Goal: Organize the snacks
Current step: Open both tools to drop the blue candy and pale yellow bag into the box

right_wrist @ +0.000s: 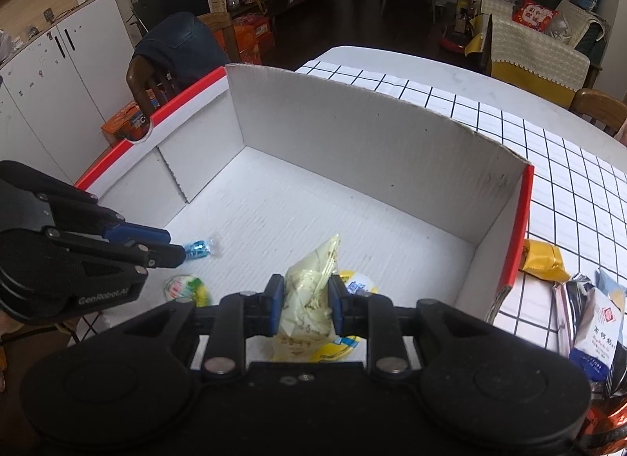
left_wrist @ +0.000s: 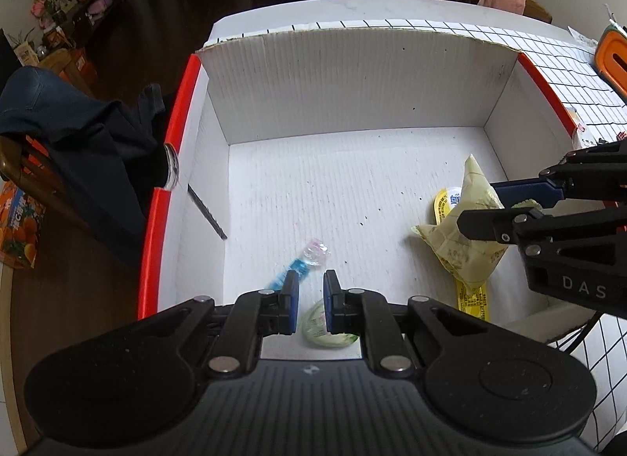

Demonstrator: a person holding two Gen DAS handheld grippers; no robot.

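White cardboard box (right_wrist: pixel 352 150) with red rim sits on the checkered bench (right_wrist: pixel 548 166); all places below are relative to this box.

Right tongs (right_wrist: pixel 303 309) hold a pale yellow-green snack pouch (right_wrist: pixel 309 299) inside the box, near its front right corner, blue pads pinching the pouch's middle. The pouch looks soft, puffy and light, so it likely crushes if squeezed hard. Mid-body grip seems fine; the sealed end crimp would be a firmer hold. Under and behind it lies a yellow-rimmed jelly cup (right_wrist: pixel 358 285), flat on the box floor: stiff rim, slick film lid, best taken across the rim.

Left tongs (left_wrist: pixel 309 301) hover low over the box front, narrowly parted, nothing between them. Just ahead is a blue-wrapped candy (left_wrist: pixel 303 266) with clear twisted ends: tiny, light, slippery, so take it across the body, not the twist. Below the left tongs is a green-white round cup (left_wrist: pixel 327 328) on the box floor.

Outside the box's right wall, more packets wait on the bench: an orange-gold pack (right_wrist: pixel 542 260) and a blue-white bag (right_wrist: pixel 597 332). Judgement: sorting is early on.
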